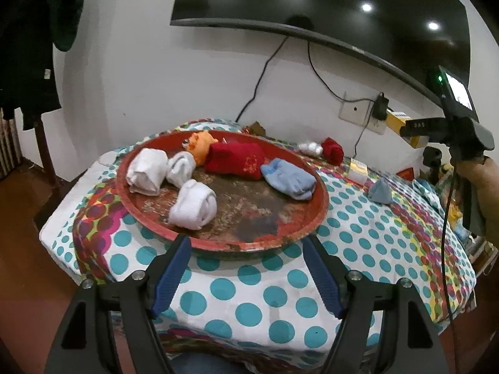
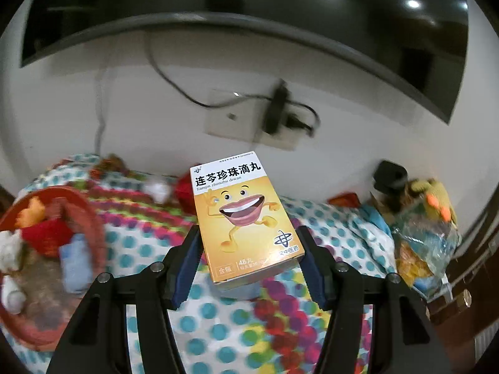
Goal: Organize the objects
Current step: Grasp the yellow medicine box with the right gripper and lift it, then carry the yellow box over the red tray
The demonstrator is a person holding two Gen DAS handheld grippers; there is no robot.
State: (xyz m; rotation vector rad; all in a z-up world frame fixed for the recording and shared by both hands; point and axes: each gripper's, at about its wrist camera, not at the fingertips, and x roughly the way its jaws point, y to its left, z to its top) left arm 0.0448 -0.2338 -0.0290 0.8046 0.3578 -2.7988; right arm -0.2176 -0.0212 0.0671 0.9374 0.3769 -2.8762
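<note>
Blue-padded left gripper (image 1: 246, 243): fingers spread wide with nothing between them, hovering just in front of the near rim of the tray.
Polka-dot cloth (image 1: 249, 283): white with teal dots and a multicoloured band, covering the counter under everything.
Red tray (image 1: 321, 205): round, worn brown in the middle, resting on the cloth at the left of the counter.
White socks (image 1: 193, 204): one rolled bundle at the near left of the tray; two more bundles (image 1: 146, 171) lie behind it, touching each other.
Light blue sock (image 1: 288, 179): folded, at the right side of the tray, just beside the red toy.
Red stuffed toy (image 1: 235, 159): lying flat at the far side of the tray, orange head to the left.
Grey-blue sock (image 1: 380, 191): on the cloth, right of the tray and apart from it.
Small box (image 1: 358, 170): lying on the cloth behind the grey-blue sock.
Red sock (image 1: 333, 150): on the cloth past the tray, with a small white bundle (image 1: 310, 147) just beside it.
Right gripper (image 2: 249, 249): fingers pinching the medicine box by its two long sides, held above the cloth.
Medicine box (image 2: 246, 215): yellow, with a cartoon mouth figure and a white title band, tilted, its printed face toward the right wrist camera.
Person's hand (image 1: 480, 174): at the right edge of the left wrist view, gripping the right gripper's handle.
Television (image 1: 343, 9): dark screen on the white wall behind the counter, cables hanging to a wall socket (image 1: 358, 109).
</note>
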